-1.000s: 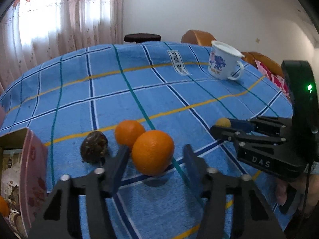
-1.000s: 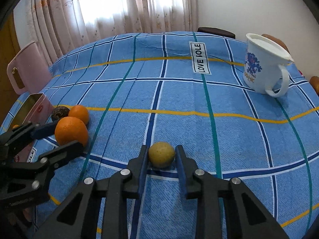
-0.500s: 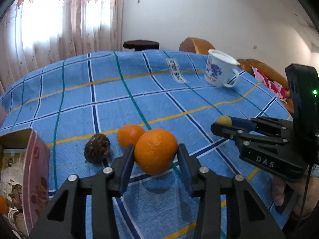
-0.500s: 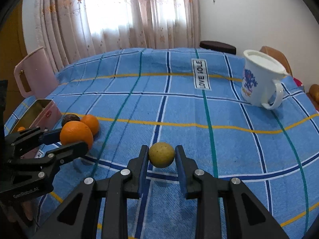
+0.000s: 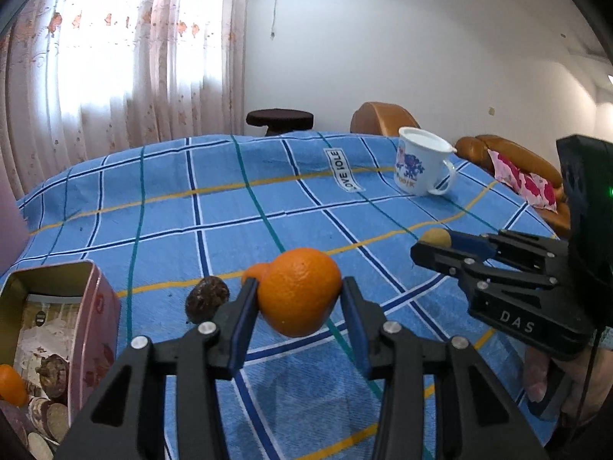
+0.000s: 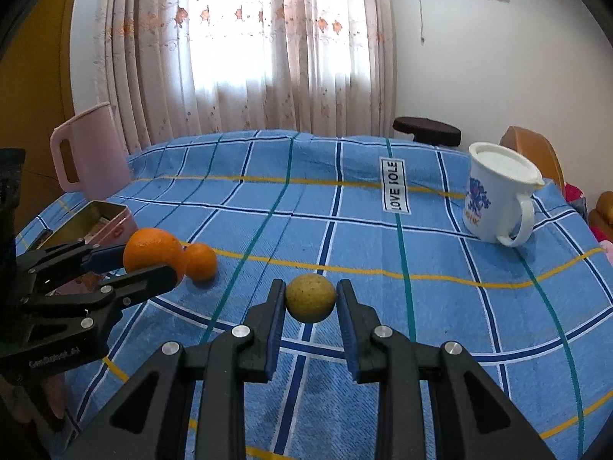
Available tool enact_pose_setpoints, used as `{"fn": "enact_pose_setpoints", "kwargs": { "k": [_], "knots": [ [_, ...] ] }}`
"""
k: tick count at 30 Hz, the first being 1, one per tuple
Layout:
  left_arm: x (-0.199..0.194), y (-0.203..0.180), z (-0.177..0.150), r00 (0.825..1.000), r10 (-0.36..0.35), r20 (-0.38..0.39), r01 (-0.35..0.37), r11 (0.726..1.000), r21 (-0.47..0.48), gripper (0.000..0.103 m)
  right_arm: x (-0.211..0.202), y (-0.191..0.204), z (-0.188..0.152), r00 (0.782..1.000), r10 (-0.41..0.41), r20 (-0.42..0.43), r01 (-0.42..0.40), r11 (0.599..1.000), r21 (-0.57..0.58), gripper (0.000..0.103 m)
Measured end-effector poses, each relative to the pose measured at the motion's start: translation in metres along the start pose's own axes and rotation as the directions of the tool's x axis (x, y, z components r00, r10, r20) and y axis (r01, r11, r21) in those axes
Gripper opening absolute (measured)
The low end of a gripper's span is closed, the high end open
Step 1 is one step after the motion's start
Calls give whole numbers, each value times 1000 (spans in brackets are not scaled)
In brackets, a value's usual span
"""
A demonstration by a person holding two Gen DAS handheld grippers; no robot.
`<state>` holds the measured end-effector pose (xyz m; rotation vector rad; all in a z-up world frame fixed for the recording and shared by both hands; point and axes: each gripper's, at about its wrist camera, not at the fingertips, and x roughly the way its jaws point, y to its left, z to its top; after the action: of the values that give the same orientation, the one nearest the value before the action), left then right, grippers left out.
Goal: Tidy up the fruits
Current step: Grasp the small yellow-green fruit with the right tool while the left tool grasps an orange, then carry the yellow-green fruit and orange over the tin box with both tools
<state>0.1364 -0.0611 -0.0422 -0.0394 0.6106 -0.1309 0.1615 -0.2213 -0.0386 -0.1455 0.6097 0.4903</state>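
The left gripper (image 5: 299,299) had its jaws closed on the big orange (image 5: 300,292), pads pressing its two sides, the fruit lifted clear of the blue checked cloth (image 5: 230,207). The right gripper (image 6: 311,299) was clamped as tight as it goes on a small yellowish fruit (image 6: 310,298), also off the cloth. Both fruits were round, with no long axis or heading to speak of. The open tin (image 5: 82,306) sat at about eight o'clock from the orange in the left wrist view, already holding fruit. A smaller orange (image 5: 253,273) and a dark wrinkled fruit (image 5: 207,299) lay on the cloth just behind the lifted one, at ten o'clock. The likely trouble was that a round skin could roll out of flat pads if a wrist tipped, and the two grippers, close together, could knock each other heading for the tin.
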Motion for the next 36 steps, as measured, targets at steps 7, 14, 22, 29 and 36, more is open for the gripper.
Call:
{"fn": "enact_pose_setpoints", "kwargs": {
  "k": [7, 14, 22, 29, 36],
  "knots": [
    [-7, 0, -1, 999, 13, 40, -13, 1000, -4, 45, -10, 2, -1, 998, 12, 55, -11, 1000, -9, 28],
    [-15, -2, -2, 997, 30, 77, -31, 1000, 6, 45, -18, 4, -2, 995, 20, 98, -18, 1000, -18, 28],
    [-22, -3, -3, 992, 45, 118, -47, 999, 13, 45, -26, 5, -4, 990, 15, 141, -12, 1000, -27, 28],
    [-28, -6, -4, 987, 58, 152, -62, 998, 20, 45, -34, 7, -4, 983, 15, 184, -9, 999, -36, 28],
    [-34, -9, -5, 980, 67, 186, -73, 997, 29, 45, -38, 13, -6, 979, 10, 204, -1, 999, -42, 28]
  ]
}}
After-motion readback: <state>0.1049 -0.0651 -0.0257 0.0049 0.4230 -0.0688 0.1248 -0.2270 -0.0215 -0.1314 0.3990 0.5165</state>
